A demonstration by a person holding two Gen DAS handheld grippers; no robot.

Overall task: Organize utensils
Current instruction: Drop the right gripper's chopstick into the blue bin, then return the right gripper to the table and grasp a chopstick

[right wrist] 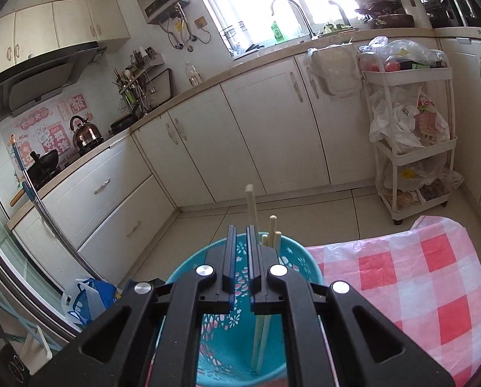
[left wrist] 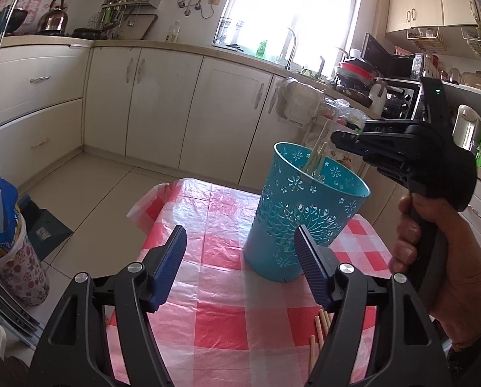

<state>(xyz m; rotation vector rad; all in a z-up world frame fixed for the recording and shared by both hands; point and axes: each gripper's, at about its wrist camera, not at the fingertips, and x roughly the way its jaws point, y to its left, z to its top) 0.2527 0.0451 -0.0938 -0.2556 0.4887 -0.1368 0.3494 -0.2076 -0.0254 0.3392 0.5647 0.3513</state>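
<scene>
A teal perforated holder [left wrist: 305,213] stands on the red-checked tablecloth [left wrist: 221,319], with pale chopsticks [left wrist: 318,158] upright inside. More chopsticks [left wrist: 319,332] lie on the cloth by my left gripper's right finger. My left gripper [left wrist: 240,245] is open and empty, just in front of the holder. My right gripper [right wrist: 240,235] hovers above the holder [right wrist: 240,348], jaws nearly closed with a narrow empty gap; the chopsticks [right wrist: 271,232] stand just to its right, apart from it. It also shows in the left wrist view [left wrist: 337,137].
White kitchen cabinets [left wrist: 163,103] run behind the table. A white trolley [right wrist: 411,129] with bags stands by the counter. A floral bin with a blue bag [left wrist: 11,251] sits left of the table. Tiled floor [left wrist: 88,190] lies beyond the table edge.
</scene>
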